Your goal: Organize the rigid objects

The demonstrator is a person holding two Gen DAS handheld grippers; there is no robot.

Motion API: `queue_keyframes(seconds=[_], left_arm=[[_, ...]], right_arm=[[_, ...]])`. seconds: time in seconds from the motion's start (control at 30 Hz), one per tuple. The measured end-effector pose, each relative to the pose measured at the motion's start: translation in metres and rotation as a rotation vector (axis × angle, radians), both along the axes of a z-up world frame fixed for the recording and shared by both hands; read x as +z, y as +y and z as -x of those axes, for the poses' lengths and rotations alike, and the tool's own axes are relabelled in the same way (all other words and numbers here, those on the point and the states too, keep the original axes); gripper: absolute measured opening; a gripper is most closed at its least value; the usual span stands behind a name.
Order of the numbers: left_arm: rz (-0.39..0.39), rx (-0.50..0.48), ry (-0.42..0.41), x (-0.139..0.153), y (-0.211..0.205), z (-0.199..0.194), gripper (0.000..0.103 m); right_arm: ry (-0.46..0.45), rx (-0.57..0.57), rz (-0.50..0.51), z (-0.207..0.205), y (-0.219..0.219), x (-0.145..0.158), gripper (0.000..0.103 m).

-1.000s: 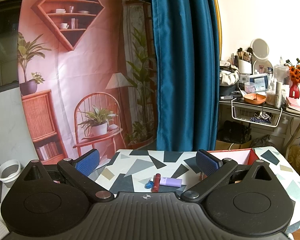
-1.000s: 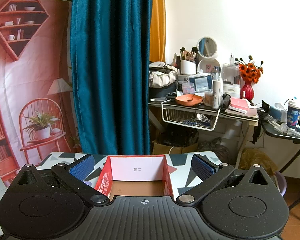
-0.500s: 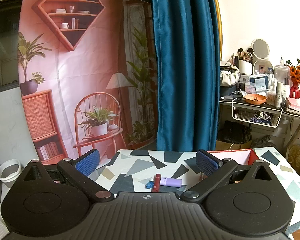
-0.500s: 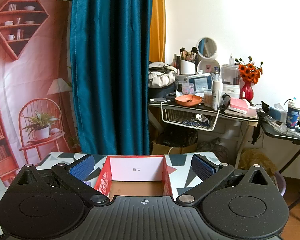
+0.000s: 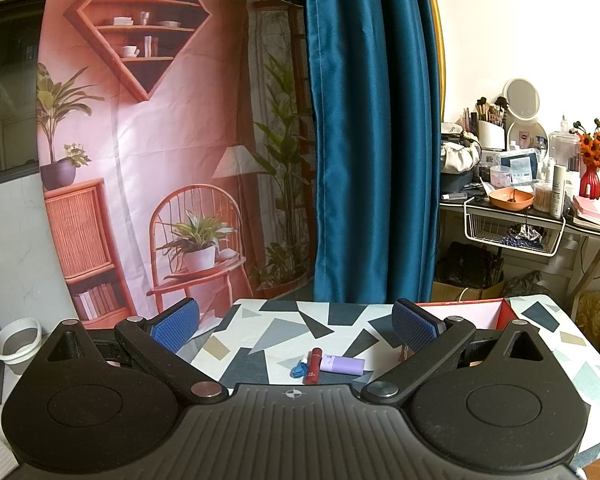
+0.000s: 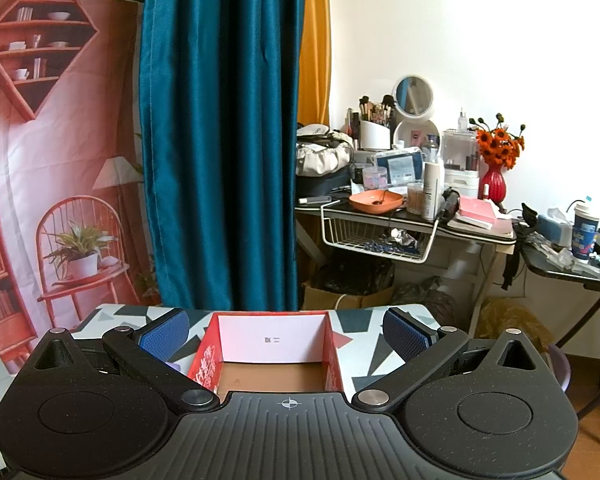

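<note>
A dark red tube (image 5: 312, 365), a lilac tube (image 5: 342, 364) and a small blue item (image 5: 299, 369) lie together on the patterned table (image 5: 284, 332). My left gripper (image 5: 295, 322) is open and empty, held above and just behind them. An open red cardboard box (image 6: 274, 340) with a brown floor stands on the table; its far corner shows in the left wrist view (image 5: 480, 312). My right gripper (image 6: 286, 334) is open and empty, wide over the box's near side.
A blue curtain (image 6: 220, 140) and a pink printed backdrop (image 5: 148, 140) hang behind the table. A cluttered dressing table (image 6: 412, 204) with a wire basket stands to the right. A white bucket (image 5: 18, 340) sits on the floor at left.
</note>
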State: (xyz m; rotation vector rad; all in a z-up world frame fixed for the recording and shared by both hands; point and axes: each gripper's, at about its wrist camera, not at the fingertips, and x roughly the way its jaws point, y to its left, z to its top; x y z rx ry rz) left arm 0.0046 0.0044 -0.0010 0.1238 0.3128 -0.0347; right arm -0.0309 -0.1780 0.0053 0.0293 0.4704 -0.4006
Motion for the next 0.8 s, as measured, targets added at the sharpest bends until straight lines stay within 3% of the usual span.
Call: queue_keyframes(seconds=[0.8], left_arm=[[0.005,0.018,0.023,-0.002,0.000,-0.005,0.103]], right_arm=[[-0.029,0.036,-0.016,0.009,-0.013,0.003,0.103]])
